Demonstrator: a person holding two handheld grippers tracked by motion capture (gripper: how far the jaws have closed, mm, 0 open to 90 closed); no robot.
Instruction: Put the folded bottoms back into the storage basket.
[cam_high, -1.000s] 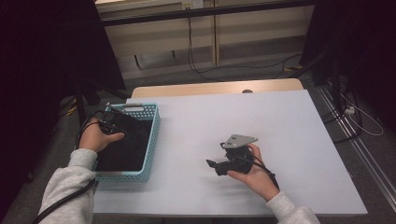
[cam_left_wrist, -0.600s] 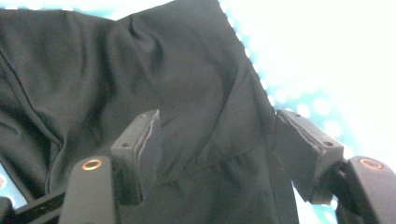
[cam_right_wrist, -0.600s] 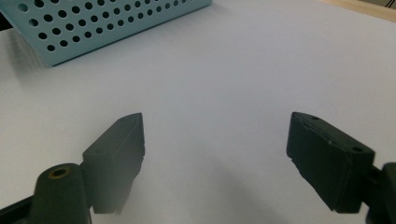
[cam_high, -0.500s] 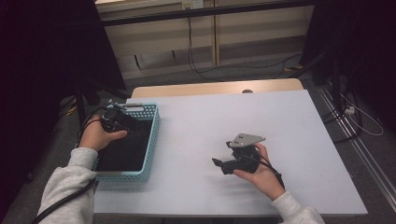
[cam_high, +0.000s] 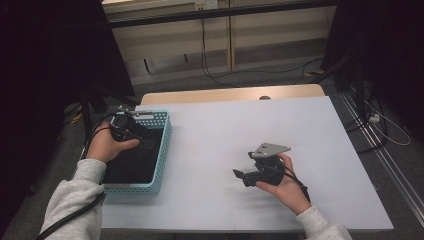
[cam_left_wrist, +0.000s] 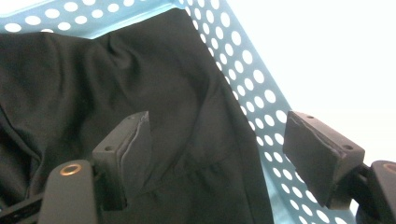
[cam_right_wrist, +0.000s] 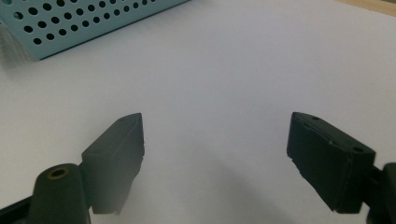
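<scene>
With the black cloth (cam_left_wrist: 116, 93) lying in the blue basket (cam_high: 162, 145) at the worktop's left edge, the left tongs (cam_left_wrist: 219, 149), just opening and empty, should lift straight clear; right tongs (cam_right_wrist: 215, 154) wait open, empty.

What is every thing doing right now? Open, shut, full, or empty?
Left gripper: jaws open, have just been opening, above the cloth, gripping nothing.
Right gripper: jaws open, nothing between them, over the table.
Basket: upright, holds the cloth.
Black cloth: crumpled, lying in the basket.
</scene>
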